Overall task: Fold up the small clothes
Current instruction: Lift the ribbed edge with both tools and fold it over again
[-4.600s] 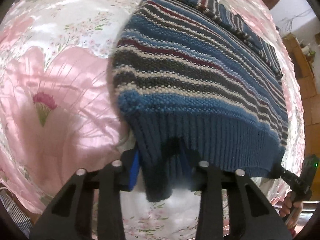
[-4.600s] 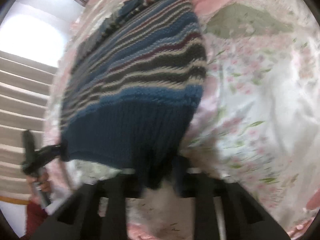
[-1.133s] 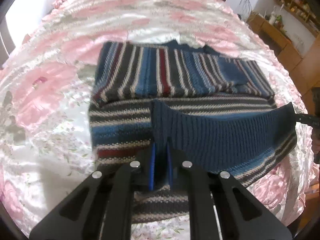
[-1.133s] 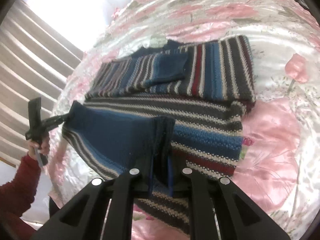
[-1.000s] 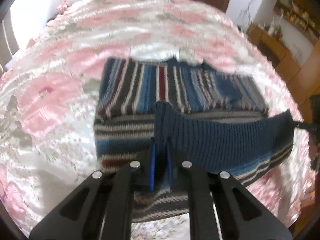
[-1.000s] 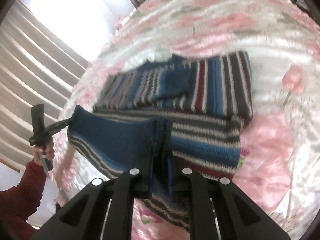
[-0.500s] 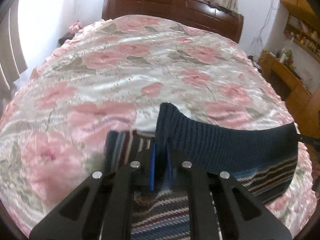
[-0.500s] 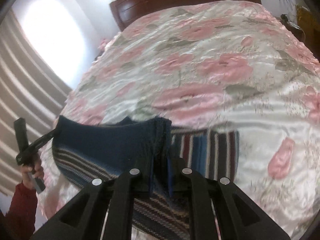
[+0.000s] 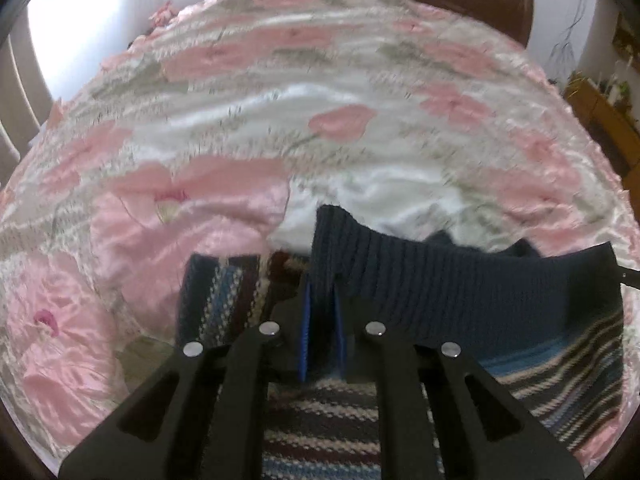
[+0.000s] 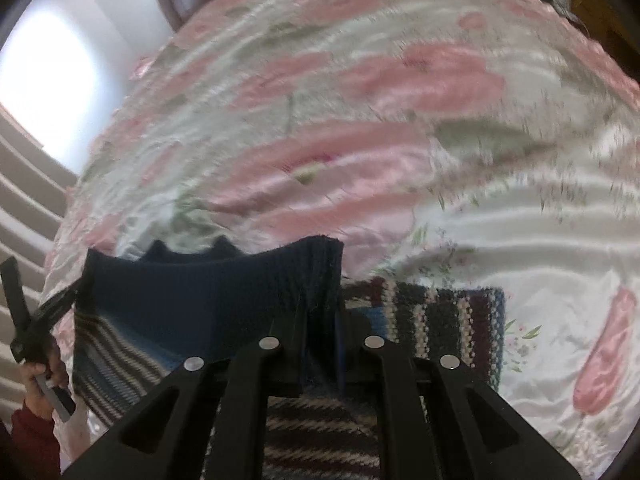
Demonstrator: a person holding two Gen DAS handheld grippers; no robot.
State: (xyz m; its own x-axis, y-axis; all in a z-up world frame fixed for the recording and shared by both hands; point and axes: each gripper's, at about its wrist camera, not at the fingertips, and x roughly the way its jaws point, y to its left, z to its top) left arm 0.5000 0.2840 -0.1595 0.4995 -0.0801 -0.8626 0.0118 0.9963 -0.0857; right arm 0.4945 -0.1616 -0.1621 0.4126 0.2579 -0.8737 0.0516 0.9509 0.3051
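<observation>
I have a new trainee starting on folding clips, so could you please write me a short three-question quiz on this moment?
1. True or false: the left gripper is shut on the ribbed hem of the striped sweater.
2. What is the right gripper clamped on?
A. a pillow
B. the sweater's navy ribbed hem
C. nothing
3. Fill in: the sweater lies on a satin bedspread printed with pink ____.

Key: 1 true; 2 B; 3 flowers.
</observation>
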